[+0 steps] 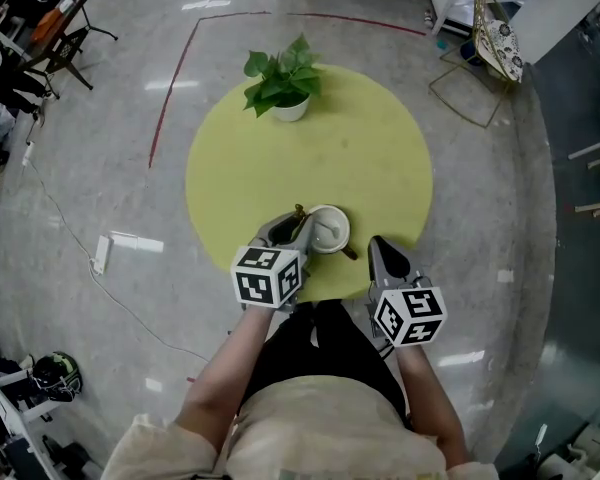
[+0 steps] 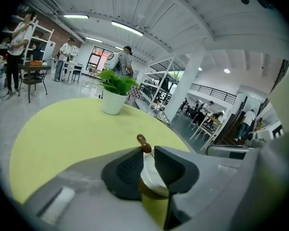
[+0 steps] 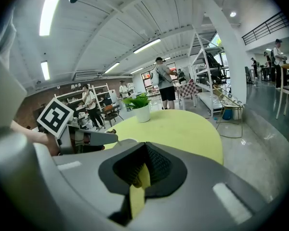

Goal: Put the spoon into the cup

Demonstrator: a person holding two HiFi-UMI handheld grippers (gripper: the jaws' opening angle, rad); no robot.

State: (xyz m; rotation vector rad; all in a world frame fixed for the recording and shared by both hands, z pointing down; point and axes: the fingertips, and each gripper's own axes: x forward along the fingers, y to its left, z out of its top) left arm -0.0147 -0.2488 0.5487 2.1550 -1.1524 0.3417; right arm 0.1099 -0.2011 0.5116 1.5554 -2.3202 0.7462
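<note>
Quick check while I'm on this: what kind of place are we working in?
Probably a big open workshop or lab hall, not a home: polished grey floor, metal shelving racks, strip lights under a high white ceiling, and several people standing beyond the round yellow-green table.

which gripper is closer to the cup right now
Left. The left gripper has its tips right at the left side of the cup. The right gripper sits apart from the cup, off to its right, by the table's near edge.
</note>
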